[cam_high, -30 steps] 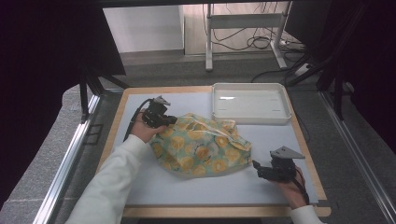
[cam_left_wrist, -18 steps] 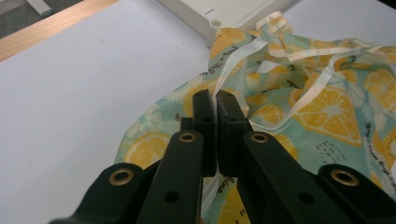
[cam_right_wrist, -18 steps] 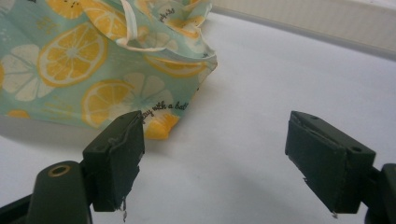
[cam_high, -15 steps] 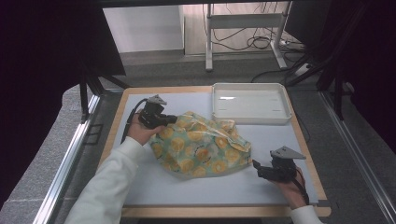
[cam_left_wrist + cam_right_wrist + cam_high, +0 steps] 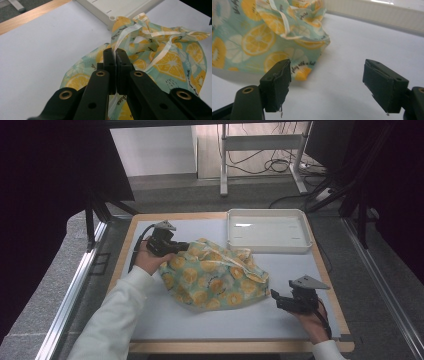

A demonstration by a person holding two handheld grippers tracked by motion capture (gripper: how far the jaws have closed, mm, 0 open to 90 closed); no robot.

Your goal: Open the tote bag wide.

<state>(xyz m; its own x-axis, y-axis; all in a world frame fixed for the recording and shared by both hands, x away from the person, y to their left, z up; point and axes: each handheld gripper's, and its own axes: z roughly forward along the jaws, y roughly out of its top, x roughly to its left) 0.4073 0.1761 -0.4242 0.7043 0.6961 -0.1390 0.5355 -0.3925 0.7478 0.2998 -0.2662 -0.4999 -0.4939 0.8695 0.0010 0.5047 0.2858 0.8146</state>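
Thin printed cloth, lemon pattern on teal: we note a drawstring bag [image 5: 214, 279] lying crumpled at the middle of the white mat [image 5: 200, 320]. Left gripper [image 5: 176, 247], at the bag's 10 o'clock edge, has its jaws pressed together on a white drawstring ribbon [image 5: 121, 37]. We judge the bag light, limp and prone to sag; the ribbon or a hem corner gives the surest hold. Right gripper [image 5: 275, 296], at the bag's 4 o'clock corner, holds its jaws wide apart, touching nothing. White tray [image 5: 268, 246] sits at 1 o'clock.
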